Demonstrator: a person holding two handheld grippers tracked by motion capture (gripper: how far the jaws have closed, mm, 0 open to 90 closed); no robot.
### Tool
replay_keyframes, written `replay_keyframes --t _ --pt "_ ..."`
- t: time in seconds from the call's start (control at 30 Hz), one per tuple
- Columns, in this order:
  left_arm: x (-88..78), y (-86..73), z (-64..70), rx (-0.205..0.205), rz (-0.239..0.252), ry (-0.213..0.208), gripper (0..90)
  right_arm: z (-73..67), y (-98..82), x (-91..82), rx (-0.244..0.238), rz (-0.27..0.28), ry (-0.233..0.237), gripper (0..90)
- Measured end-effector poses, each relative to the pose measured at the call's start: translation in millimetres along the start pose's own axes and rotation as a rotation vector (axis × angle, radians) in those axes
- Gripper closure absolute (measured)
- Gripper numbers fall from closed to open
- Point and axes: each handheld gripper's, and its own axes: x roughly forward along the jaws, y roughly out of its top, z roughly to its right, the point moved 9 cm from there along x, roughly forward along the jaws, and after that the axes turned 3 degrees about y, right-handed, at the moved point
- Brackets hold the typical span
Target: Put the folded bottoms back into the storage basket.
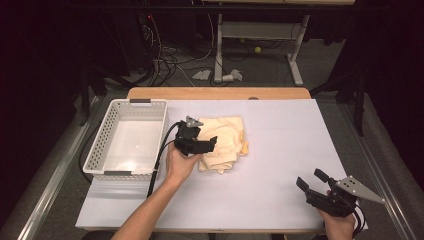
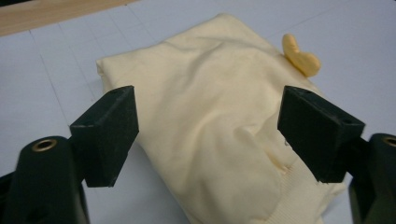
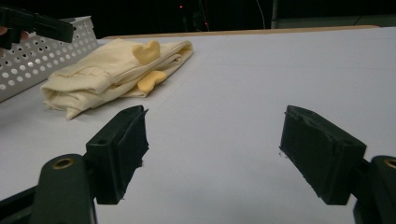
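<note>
Folded cream garment (image 1: 223,143) on a white table (image 1: 280,165), beside a white basket (image 1: 100,145).
Left gripper (image 1: 209,143) hovers over it, jaws wide, holding nothing; right gripper (image 1: 310,180) rests well apart, open and empty.

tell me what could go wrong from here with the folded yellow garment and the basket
1. The left gripper is open over the folded garment; a shallow pinch may lift one layer and undo the fold.
2. Darker yellow pieces stick out at its edge and may snag.
3. The white basket looks barely wider than the garment, which may catch its rim.
</note>
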Motion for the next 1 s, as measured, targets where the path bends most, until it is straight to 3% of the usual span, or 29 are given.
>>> replay_keyframes --t 0.3,0.6,0.87,1.0 --pt "16.2 3.3 -16.1 -0.025 -0.071 0.033 16.4 -0.1 -0.4 -0.1 -0.003 -0.004 -0.005 24.0" --pt "41.4 -0.1 -28.7 -0.083 -0.15 0.05 16.4 -1.3 -0.6 -0.1 -0.013 -0.006 -0.002 24.4" --pt "61.9 -7.7 -29.8 -0.12 -0.235 0.027 16.4 -2.9 -1.1 1.3 -0.03 -0.015 -0.002 24.5" --pt "66.3 -10.6 -30.6 -0.14 -0.25 0.016 16.3 -3.1 -0.5 0.7 -0.036 -0.01 -0.008 25.5"
